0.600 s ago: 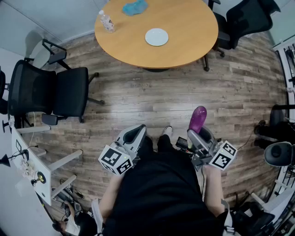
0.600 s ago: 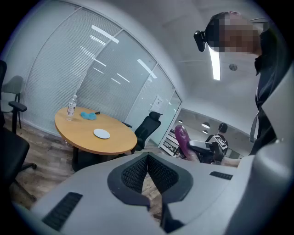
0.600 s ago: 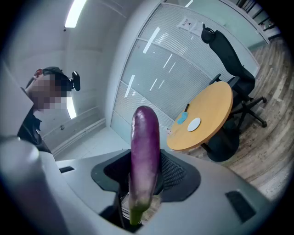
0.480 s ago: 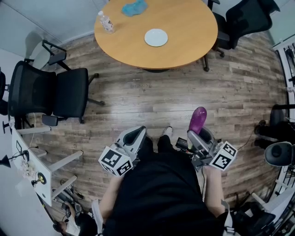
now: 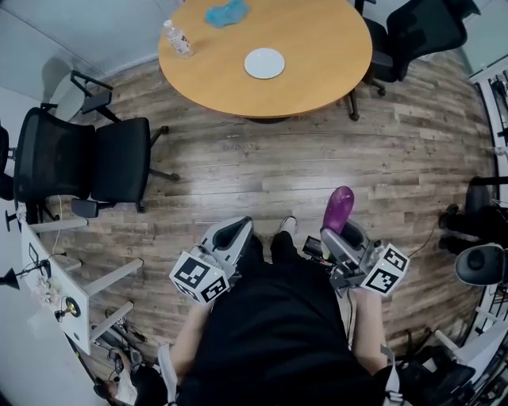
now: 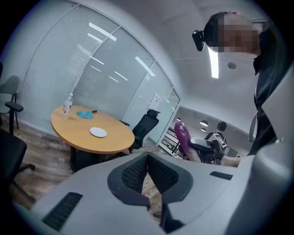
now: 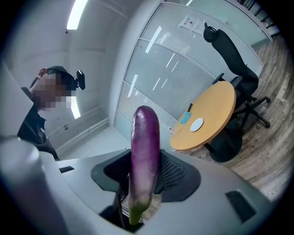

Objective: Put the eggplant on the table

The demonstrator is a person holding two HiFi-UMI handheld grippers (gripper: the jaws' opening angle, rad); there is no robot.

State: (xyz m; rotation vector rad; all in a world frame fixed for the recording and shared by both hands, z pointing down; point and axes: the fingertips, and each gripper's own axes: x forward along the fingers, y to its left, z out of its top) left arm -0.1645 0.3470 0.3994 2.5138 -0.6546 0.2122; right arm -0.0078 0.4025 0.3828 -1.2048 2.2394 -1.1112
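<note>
A purple eggplant (image 5: pixel 339 209) with a green stem end sticks forward out of my right gripper (image 5: pixel 341 236), which is shut on it near my waist. In the right gripper view the eggplant (image 7: pixel 144 151) stands upright between the black pads of the right gripper (image 7: pixel 146 170). My left gripper (image 5: pixel 232 231) is held low in front of me; in the left gripper view the left gripper (image 6: pixel 148 159) has its pads meeting with nothing between them. The round wooden table (image 5: pixel 317 87) stands a few steps ahead across the floor, well apart from both grippers.
On the table are a white plate (image 5: pixel 264 63), a water bottle (image 5: pixel 176 38) and a blue cloth (image 5: pixel 226 12). Black office chairs stand at the left (image 5: pixel 95 162) and behind the table's right side (image 5: pixel 413 32). Wooden floor (image 5: pixel 270 166) lies between me and the table.
The table and plate sit slightly further left in the head view. Both grippers stay where they were, the right one still holding the eggplant.
</note>
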